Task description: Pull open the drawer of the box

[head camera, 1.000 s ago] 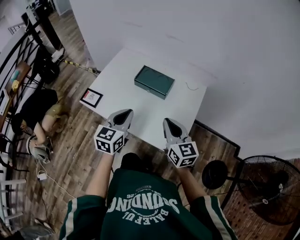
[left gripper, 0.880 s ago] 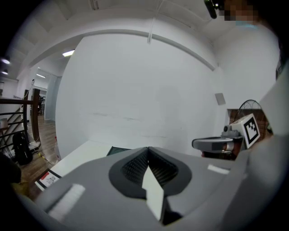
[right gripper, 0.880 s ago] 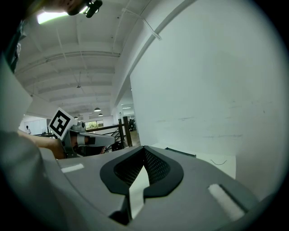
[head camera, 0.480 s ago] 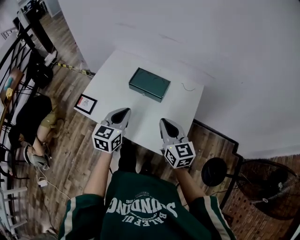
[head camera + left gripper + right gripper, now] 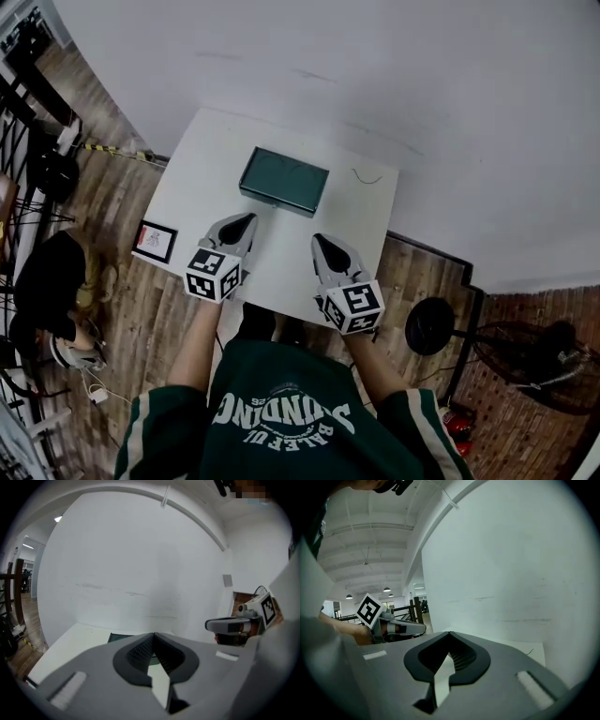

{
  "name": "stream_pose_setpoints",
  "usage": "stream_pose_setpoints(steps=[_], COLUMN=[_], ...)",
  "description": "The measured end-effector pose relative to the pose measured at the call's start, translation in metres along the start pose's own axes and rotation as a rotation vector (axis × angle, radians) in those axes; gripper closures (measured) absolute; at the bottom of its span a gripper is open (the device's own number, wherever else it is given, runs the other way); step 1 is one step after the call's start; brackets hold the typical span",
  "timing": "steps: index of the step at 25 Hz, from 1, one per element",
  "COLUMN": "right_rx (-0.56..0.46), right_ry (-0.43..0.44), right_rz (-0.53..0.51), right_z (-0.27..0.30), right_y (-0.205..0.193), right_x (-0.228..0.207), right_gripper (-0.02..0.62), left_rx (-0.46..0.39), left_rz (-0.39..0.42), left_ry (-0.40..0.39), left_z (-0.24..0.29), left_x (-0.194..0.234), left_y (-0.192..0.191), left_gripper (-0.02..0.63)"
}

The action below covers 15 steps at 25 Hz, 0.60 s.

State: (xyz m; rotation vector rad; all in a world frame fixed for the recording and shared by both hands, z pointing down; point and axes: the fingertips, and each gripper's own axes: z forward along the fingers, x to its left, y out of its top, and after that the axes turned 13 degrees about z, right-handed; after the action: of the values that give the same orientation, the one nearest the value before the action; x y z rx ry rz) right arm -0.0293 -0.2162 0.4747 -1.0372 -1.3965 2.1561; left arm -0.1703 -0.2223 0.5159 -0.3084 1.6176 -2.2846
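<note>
A dark green flat box (image 5: 283,180) lies on the white table (image 5: 192,183), its drawer closed, near the far edge. My left gripper (image 5: 246,220) is shut and empty, hovering over the table's near left part, short of the box. My right gripper (image 5: 317,242) is also shut and empty, above the near right part. In the left gripper view the shut left gripper (image 5: 153,634) hides most of the box (image 5: 118,638); the right gripper (image 5: 230,625) shows at the right. In the right gripper view the right gripper's (image 5: 449,633) jaws meet at the tips over the table (image 5: 520,648).
A white wall rises behind the table. A thin wire (image 5: 366,178) lies on the table right of the box. A framed picture (image 5: 156,241) lies on the wooden floor at the left. A fan (image 5: 429,325) stands at the right, and a person (image 5: 56,291) sits at far left.
The view has shifted so that the table and box sit lower and nearer. Both grippers stay shut and have edged forward over the table's near edge.
</note>
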Motion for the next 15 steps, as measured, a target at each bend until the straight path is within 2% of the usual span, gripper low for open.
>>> stream_pose_setpoints(steps=[5, 15], right_rx=[0.014, 0.068], right_ry=[-0.049, -0.128], right_rz=[0.017, 0.055], right_z=[0.023, 0.043], right_y=[0.003, -0.016], right_x=[-0.016, -0.044], right_gripper=[0.594, 0.594], left_rx=[0.044, 0.211], left_rz=[-0.017, -0.117], left_ry=[-0.058, -0.112], left_z=[0.036, 0.086], left_x=[0.015, 0.019], left_y=[-0.013, -0.092], left_gripper=[0.552, 0.552])
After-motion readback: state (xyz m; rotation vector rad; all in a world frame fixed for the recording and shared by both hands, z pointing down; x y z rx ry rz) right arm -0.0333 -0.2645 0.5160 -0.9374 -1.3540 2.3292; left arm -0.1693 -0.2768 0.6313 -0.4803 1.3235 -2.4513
